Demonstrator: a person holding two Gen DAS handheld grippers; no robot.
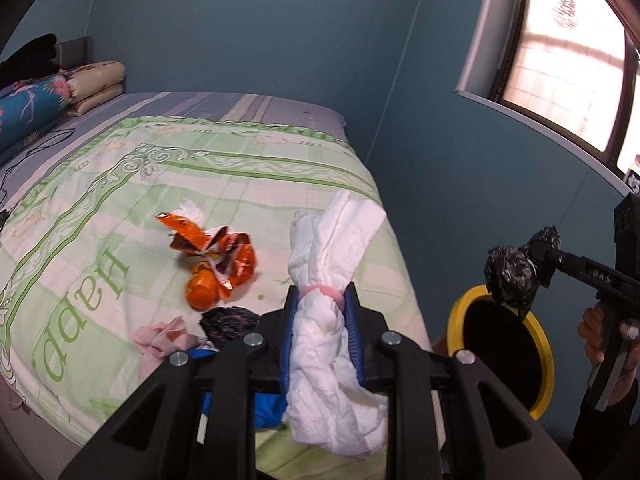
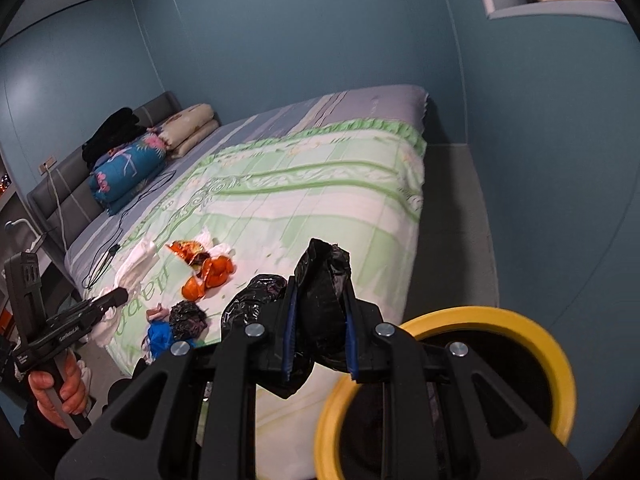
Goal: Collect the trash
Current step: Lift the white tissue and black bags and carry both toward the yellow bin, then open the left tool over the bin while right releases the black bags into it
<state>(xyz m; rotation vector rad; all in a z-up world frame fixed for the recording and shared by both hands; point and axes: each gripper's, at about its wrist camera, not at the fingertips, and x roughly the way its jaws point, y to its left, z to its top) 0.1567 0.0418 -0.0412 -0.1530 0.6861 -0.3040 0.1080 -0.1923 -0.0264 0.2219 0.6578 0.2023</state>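
Hand-held gripper [image 2: 320,316], crinkled black plastic [image 2: 322,312]

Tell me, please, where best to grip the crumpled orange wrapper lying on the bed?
Probably the upturned torn flap at the middle of the orange wrapper, from above: it stands up off the quilt, while the rounded lower lobe looks smooth and slippery.

It was a home bedroom: a bed [image 2: 320,184] with a green quilt [image 1: 200,184], folded blankets [image 2: 160,148], blue walls [image 1: 240,20] and a window [image 1: 568,60].
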